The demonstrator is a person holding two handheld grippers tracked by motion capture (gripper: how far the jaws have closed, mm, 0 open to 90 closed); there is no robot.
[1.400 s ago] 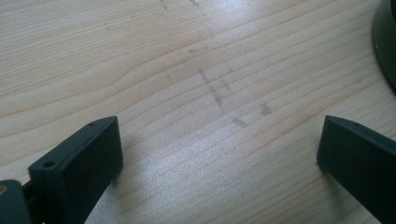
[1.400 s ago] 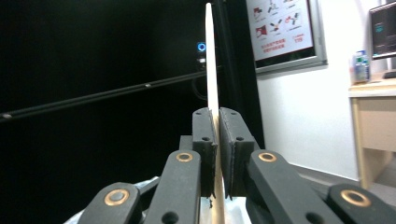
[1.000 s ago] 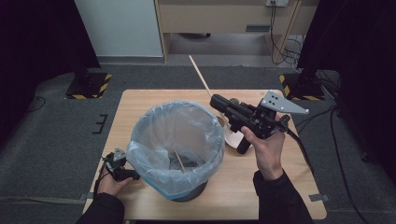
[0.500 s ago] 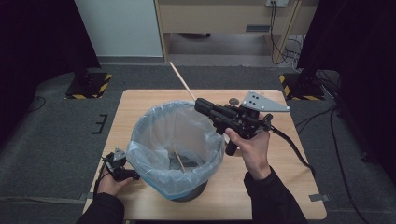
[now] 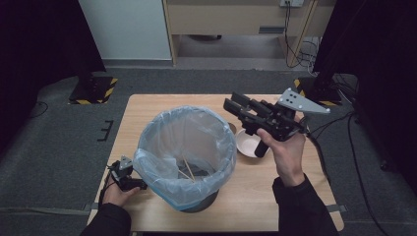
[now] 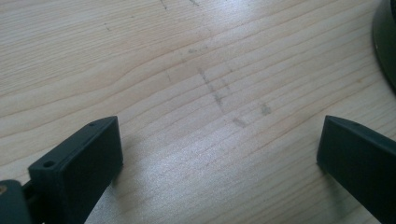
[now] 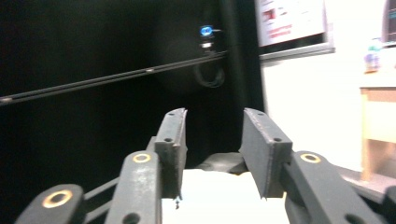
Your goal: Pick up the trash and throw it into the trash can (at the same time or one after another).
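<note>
A round bin lined with a pale blue plastic bag (image 5: 152,137) stands on the wooden table (image 5: 142,105). Thin wooden sticks (image 5: 187,169) lie crossed at its bottom. My right gripper (image 5: 232,104) hovers level above the bin's right rim, pointing left. It is open, with nothing between the fingers (image 7: 171,140) in the right gripper view. My left gripper (image 5: 126,176) rests low on the table at the bin's left side. In the left gripper view its fingers (image 6: 88,154) stand wide apart over bare wood, and the bin's dark base (image 6: 387,42) shows at the top right.
A small white bowl (image 5: 246,142) sits on the table just right of the bin, under the right gripper. The right gripper's cable (image 5: 319,152) trails off the table's right side. Dark curtains and a pale wall lie beyond.
The long wooden stick held by my right gripper is gone from it. The gripper has opened and drawn back to the right, and another stick now lies in the bin.
</note>
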